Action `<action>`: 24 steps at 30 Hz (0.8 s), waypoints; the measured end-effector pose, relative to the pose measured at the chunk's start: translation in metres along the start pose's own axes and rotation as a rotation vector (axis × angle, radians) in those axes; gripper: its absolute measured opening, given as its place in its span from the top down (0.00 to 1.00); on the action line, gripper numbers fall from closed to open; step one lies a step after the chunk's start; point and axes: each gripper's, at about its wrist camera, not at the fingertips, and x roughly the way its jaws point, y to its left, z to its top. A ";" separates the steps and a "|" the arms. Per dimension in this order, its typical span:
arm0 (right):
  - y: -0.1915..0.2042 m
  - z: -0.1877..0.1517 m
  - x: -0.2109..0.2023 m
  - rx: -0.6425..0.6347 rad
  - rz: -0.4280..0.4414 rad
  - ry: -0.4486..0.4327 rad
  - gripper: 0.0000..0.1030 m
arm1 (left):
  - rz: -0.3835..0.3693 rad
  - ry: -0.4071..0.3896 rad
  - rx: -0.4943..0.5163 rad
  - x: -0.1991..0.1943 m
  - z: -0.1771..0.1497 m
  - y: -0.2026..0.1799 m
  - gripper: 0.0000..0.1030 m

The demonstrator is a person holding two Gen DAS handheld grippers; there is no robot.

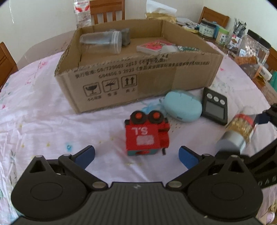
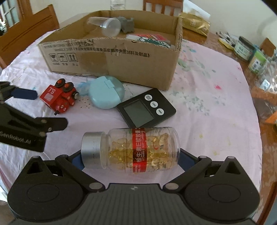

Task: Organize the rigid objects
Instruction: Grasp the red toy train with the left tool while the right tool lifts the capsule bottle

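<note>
My left gripper (image 1: 136, 156) is open just above the pink tablecloth. A red toy train (image 1: 147, 136) lies on its side a little ahead of the fingertips, untouched. My right gripper (image 2: 130, 157) is shut on a clear capsule bottle (image 2: 135, 149) with a silver cap and red label, held end to end across the fingers. That bottle (image 1: 238, 131) appears tilted at the right edge of the left wrist view. The red train (image 2: 58, 98), a light blue case (image 2: 105, 92) and a black timer (image 2: 145, 107) lie before the cardboard box (image 2: 121, 60).
The cardboard box (image 1: 138, 69) holds a clear plastic jar (image 1: 103, 41), a grey object (image 1: 125, 36) and flat printed packs (image 1: 154, 46). Jars and containers (image 1: 251, 45) crowd the table's right side. Wooden chairs (image 1: 107, 10) stand behind. The left gripper's fingers (image 2: 24, 94) reach in beside the train.
</note>
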 end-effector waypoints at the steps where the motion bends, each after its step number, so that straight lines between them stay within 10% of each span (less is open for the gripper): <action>1: 0.000 0.000 0.000 -0.006 0.004 -0.006 0.00 | 0.018 -0.014 0.006 0.000 0.001 -0.003 0.02; 13: 0.000 -0.002 -0.001 -0.042 0.024 -0.037 0.00 | 0.034 -0.040 -0.047 0.001 0.008 -0.010 0.38; 24: 0.007 0.013 -0.017 0.001 0.022 -0.016 0.00 | 0.029 -0.035 -0.024 0.002 0.011 -0.011 0.42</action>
